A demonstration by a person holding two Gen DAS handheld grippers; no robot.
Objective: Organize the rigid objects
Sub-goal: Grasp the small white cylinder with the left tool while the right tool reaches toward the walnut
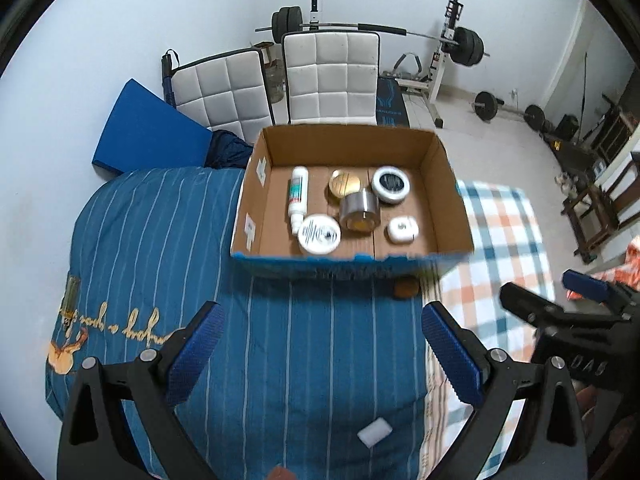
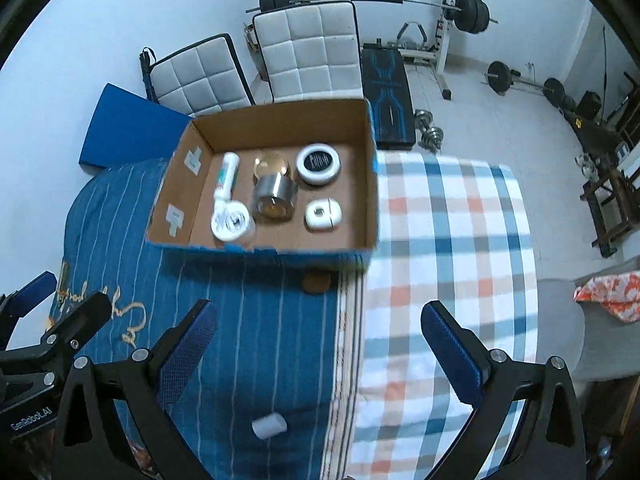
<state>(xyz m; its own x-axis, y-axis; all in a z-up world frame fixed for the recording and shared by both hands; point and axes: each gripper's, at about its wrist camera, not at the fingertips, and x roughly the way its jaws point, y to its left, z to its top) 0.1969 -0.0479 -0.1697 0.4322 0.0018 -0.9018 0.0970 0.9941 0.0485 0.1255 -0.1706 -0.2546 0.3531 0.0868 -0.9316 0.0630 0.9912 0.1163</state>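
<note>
**On the bed: box largely filled, two items outstanding**

On the bed, a blue striped cover point(image 1: 304, 344) meets a checked blanket point(image 2: 448, 240) along a seam; the surface is soft and uneven. A cardboard box point(image 1: 452, 184) sits across that seam, open-topped, its near wall low. Inside, well apart from both grippers, lie six rigid items: a white tube point(image 1: 298, 196) on its side at the left, a metal tin point(image 1: 358, 210) tipped on its side at centre with a gold lid point(image 1: 345, 183) behind it, a dark-topped white jar point(image 1: 391, 184) at the back right, a white printed jar point(image 1: 319, 234) at the front left, and a small white case point(image 1: 403, 230) at the front right.

Outside the box, a brown round object point(image 2: 316, 282) lies against the near wall, partly shadowed; its nature cannot be determined. A small white block point(image 1: 374, 433) rests on the striped cover, close below the grippers.

The left gripper point(image 1: 322, 356) is spread wide and carries nothing. The right gripper point(image 2: 320, 354) is likewise fully apart and unloaded — both hover above the bedding, short of the box.

Risks, as judged: the white block is small and lies on yielding fabric, so closing fingers may pinch cloth with it or push it into the cover. The tipped tin may roll if the box is nudged — the two grippers work close together and could collide.
</note>
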